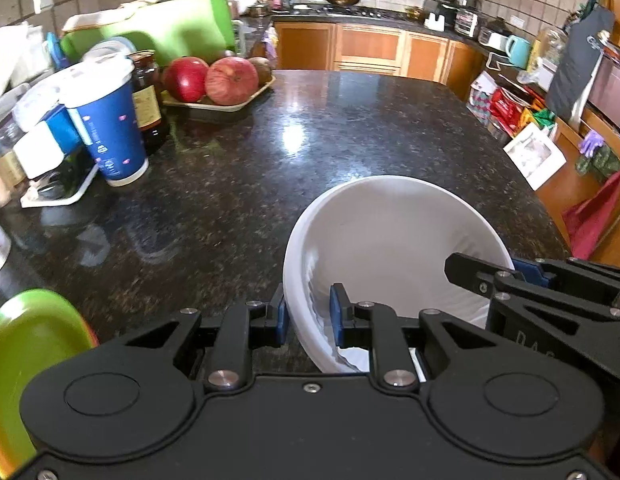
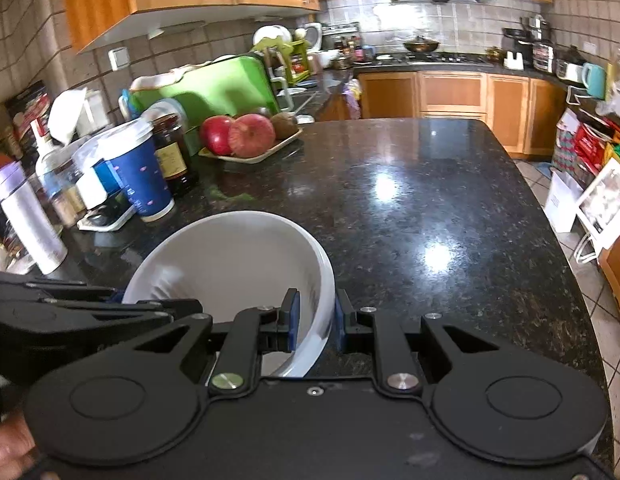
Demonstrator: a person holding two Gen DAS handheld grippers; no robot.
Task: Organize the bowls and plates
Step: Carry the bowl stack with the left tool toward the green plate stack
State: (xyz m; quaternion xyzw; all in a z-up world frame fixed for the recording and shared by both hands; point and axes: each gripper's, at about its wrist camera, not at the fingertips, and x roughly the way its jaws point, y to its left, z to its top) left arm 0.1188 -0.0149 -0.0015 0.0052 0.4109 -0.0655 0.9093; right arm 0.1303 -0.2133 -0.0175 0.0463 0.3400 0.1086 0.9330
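A white bowl (image 1: 390,240) (image 2: 230,256) sits between both grippers over the black granite counter (image 1: 310,120), its inside facing the cameras. My left gripper (image 1: 309,309) is shut on the bowl's left rim, one blue pad inside and one outside. My right gripper (image 2: 315,317) is shut on the right rim the same way. Each gripper shows in the other's view: the right gripper (image 1: 490,271) at the bowl's far side, the left gripper (image 2: 154,300) at the lower left. A green plate (image 1: 26,344) lies at the lower left edge of the left wrist view.
Along the left of the counter stand a blue paper cup (image 1: 106,128), a dark jar (image 1: 148,96), a tray of apples (image 1: 214,80) and bottles (image 2: 30,216). A green cutting board (image 1: 178,28) stands behind them. The counter's edge (image 2: 566,248) drops to a tiled floor on the right.
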